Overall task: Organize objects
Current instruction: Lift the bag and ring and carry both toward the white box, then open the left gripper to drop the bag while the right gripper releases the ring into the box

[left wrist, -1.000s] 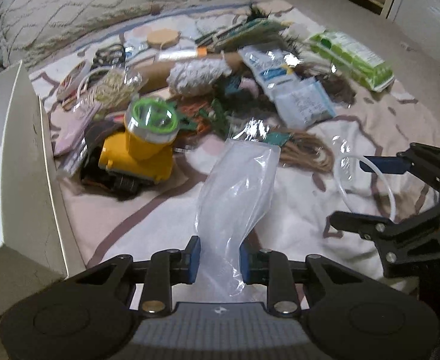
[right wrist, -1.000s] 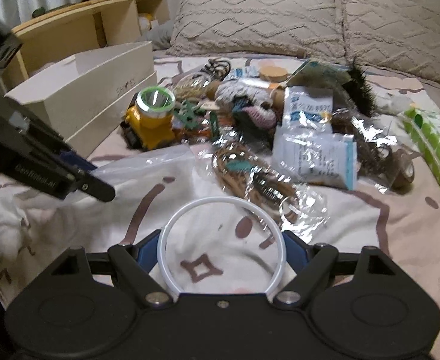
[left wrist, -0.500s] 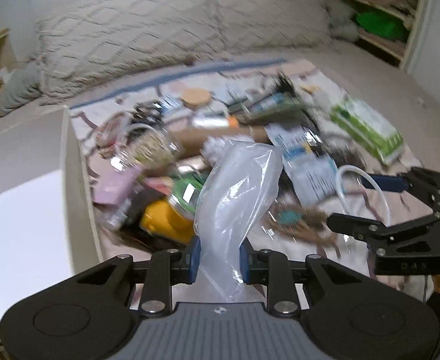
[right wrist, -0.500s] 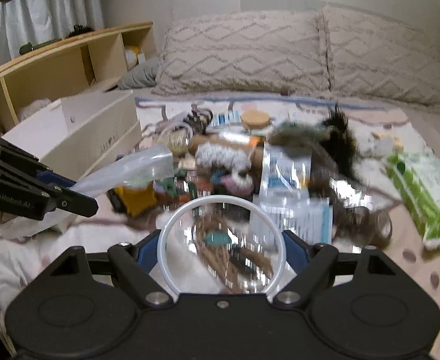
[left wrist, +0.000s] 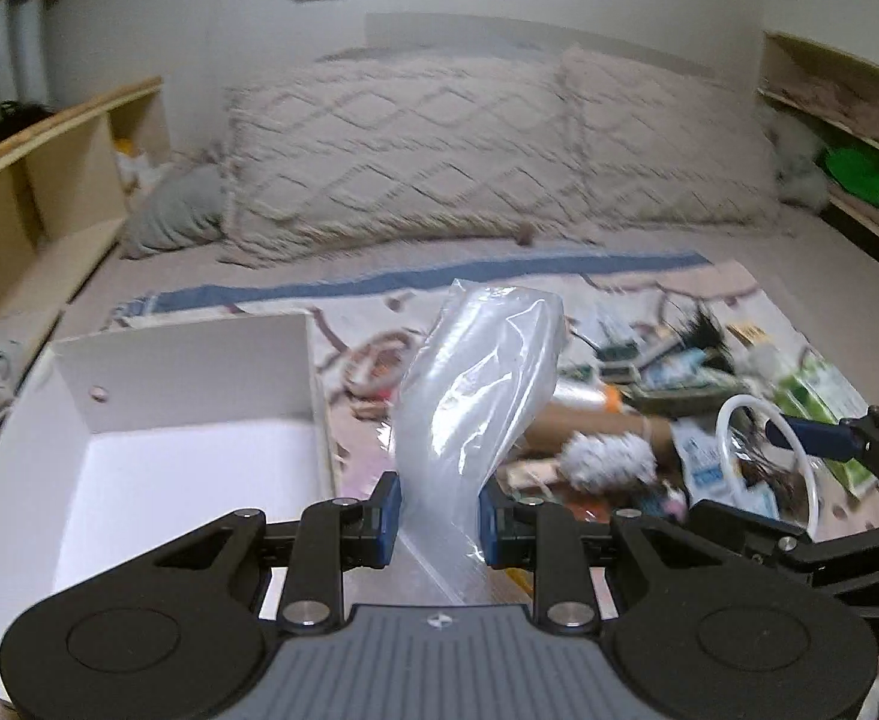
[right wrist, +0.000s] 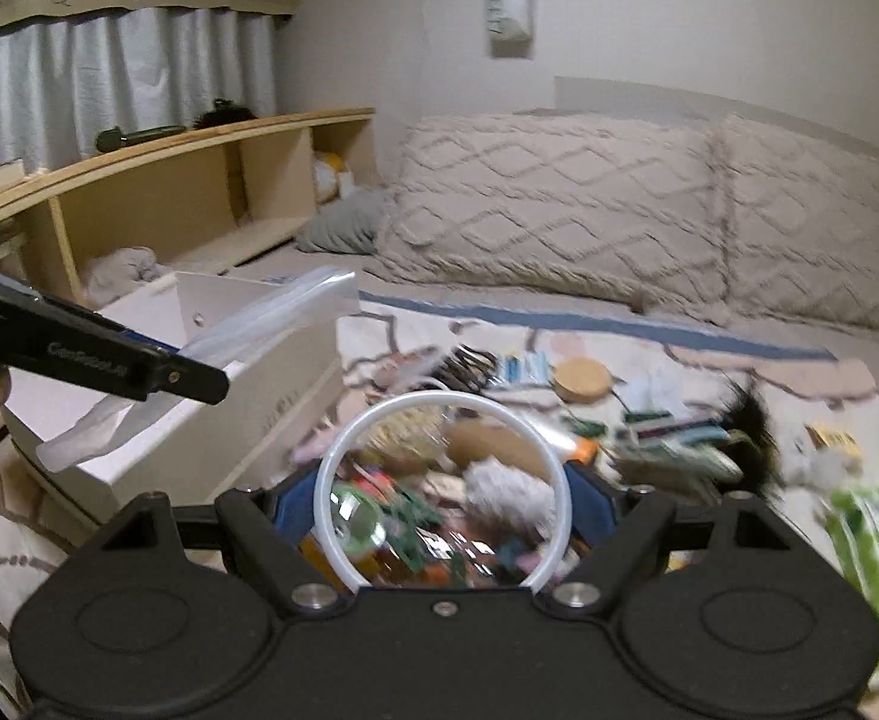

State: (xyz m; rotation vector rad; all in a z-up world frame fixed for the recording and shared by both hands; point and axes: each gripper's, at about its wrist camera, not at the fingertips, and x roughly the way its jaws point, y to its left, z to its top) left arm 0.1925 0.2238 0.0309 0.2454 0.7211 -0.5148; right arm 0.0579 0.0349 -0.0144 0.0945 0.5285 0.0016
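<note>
Left claw (left wrist: 439, 516) grips the plastic bag (left wrist: 475, 396); white box (left wrist: 199, 456) sits lower left, nearer it than the ring-holding right claw (right wrist: 442, 507).

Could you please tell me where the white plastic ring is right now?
The white plastic ring is clamped between the right gripper's blue pads, lifted above the clutter on the bed, right of the white box.
</note>
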